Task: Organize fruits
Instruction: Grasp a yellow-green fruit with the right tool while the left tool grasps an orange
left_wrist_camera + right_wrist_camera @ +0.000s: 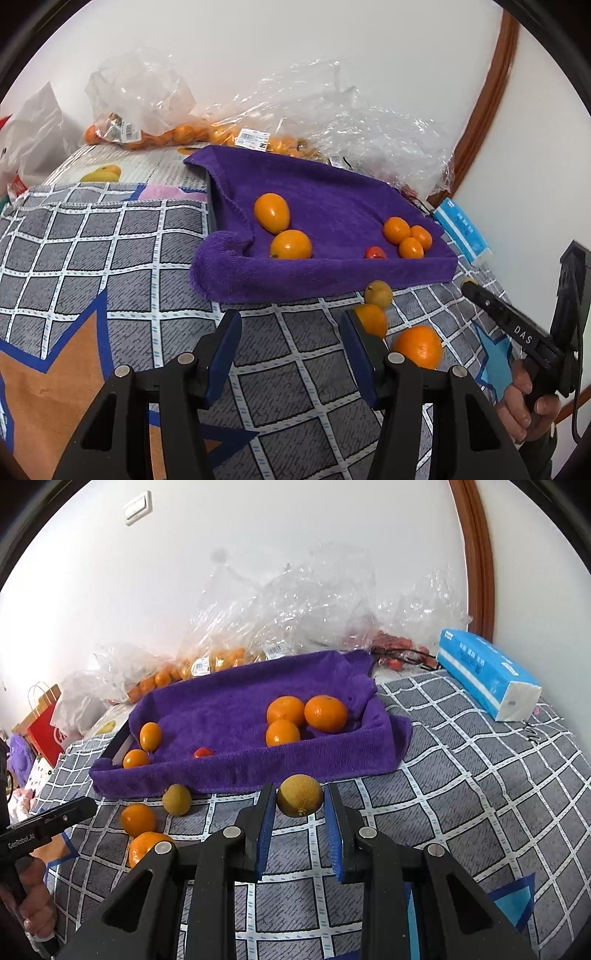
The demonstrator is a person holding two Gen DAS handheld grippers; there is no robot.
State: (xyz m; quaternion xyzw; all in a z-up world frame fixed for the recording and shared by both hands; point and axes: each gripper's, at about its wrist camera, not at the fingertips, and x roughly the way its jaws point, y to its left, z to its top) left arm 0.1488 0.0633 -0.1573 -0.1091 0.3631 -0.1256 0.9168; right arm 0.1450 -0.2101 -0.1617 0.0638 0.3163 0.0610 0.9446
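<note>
The right gripper (300,805) had its fingers clenched on a yellow-green fruit (300,795), held just above the checked cloth (461,775) in front of the purple towel tray (236,771). The left gripper (290,332) hung with its fingers released and nothing between them, over the same cloth near the tray's front edge.

Inside the tray lay three oranges (306,716) huddled toward its right end, two oval orange fruits (144,746) at its left end, and a small red fruit (203,752) between the groups near the front wall.

On the cloth before the tray's left front corner sat another yellow-green fruit (177,799), with two oranges (139,819) just beside it. Behind the tray, against the wall, clear plastic bags (295,605) held more orange fruit. A blue tissue pack (487,674) lay near the cloth's far right corner.
</note>
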